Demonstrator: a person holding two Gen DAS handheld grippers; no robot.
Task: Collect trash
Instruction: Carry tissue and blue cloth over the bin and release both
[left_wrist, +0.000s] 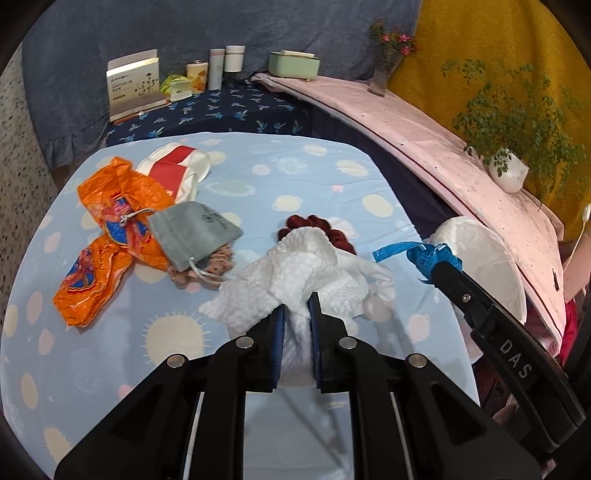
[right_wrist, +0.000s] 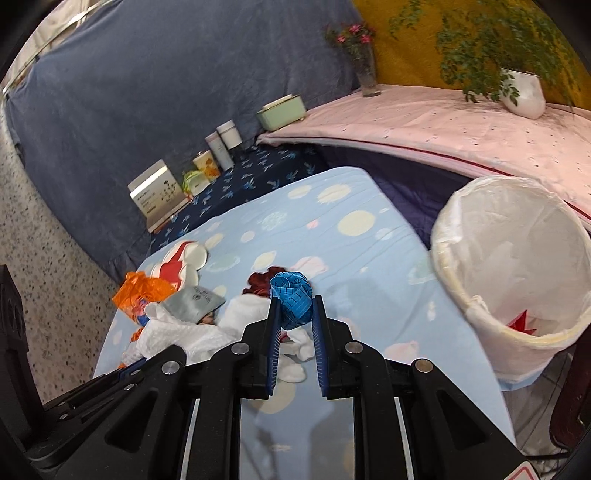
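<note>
My left gripper (left_wrist: 297, 308) is shut on a crumpled white paper towel (left_wrist: 295, 273), held a little above the light blue dotted tablecloth (left_wrist: 332, 177). My right gripper (right_wrist: 295, 308) is shut on a rolled blue tape measure (right_wrist: 291, 297), also off the table. The same tape measure (left_wrist: 424, 254) shows at the right gripper's tip in the left wrist view. A bin lined with a white bag (right_wrist: 517, 354) stands at the table's right edge, to the right of both grippers. On the cloth lie an orange plastic wrapper (left_wrist: 110, 229), a grey drawstring pouch (left_wrist: 192, 232) and a flattened red-and-white paper item (left_wrist: 173, 170).
A doll with dark red hair (left_wrist: 314, 223) lies behind the paper towel. At the back, a dark blue shelf holds a box (left_wrist: 135, 85), jars (left_wrist: 234, 57) and a green case (left_wrist: 293, 62). A pink-covered ledge (right_wrist: 443, 125) carries a vase (right_wrist: 365, 70) and a potted plant (right_wrist: 524, 92).
</note>
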